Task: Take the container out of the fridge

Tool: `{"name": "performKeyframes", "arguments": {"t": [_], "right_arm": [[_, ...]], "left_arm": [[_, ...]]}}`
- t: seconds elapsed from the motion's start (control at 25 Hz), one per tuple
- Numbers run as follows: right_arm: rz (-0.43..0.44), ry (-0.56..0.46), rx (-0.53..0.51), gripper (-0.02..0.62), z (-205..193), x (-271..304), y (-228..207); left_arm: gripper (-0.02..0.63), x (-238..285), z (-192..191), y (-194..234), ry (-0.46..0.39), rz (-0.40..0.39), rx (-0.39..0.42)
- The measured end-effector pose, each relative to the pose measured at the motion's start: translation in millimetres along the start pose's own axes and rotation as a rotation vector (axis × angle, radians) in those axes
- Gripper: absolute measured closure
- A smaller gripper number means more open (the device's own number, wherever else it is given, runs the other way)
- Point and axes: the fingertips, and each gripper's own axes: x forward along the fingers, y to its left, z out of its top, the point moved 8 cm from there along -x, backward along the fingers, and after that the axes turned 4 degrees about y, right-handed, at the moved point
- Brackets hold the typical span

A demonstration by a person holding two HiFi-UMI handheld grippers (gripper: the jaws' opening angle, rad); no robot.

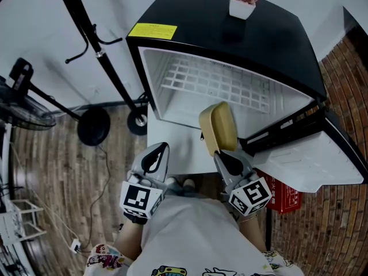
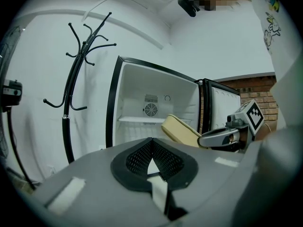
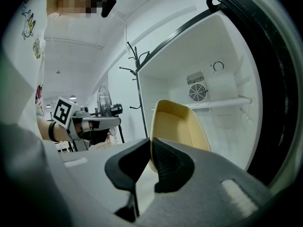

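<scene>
A shallow tan container (image 1: pixel 218 126) hangs tilted on edge in front of the open black fridge (image 1: pixel 270 39), outside its white compartment. My right gripper (image 1: pixel 223 155) is shut on the container's near rim. In the right gripper view the pads (image 3: pixel 163 162) pinch that rim, and the container (image 3: pixel 182 126) rises ahead of them with the fridge interior (image 3: pixel 222 93) behind. My left gripper (image 1: pixel 156 158) is shut on nothing, a little left of the container. In the left gripper view the jaws (image 2: pixel 152 151) meet empty, with the container (image 2: pixel 182 130) and the right gripper (image 2: pixel 226 136) off to the right.
The fridge door (image 1: pixel 313 154) stands open to the right, with a red box (image 1: pixel 283 195) on the floor below it. A wire shelf (image 1: pixel 218 85) sits inside the fridge and a small potted plant (image 1: pixel 242 0) on top. A black coat stand (image 1: pixel 95 50) and a fan (image 1: pixel 20 99) stand left.
</scene>
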Motion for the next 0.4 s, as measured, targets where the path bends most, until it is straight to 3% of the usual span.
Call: {"name": "performKeyframes", "arguments": {"t": [0.4], "right_arm": [[-0.007, 0.002, 0.005, 0.578, -0.6, -1.5, -2.9]], "left_arm": [[0.606, 5.0, 2.6, 4.7, -0.007, -0.017, -0.016]]}}
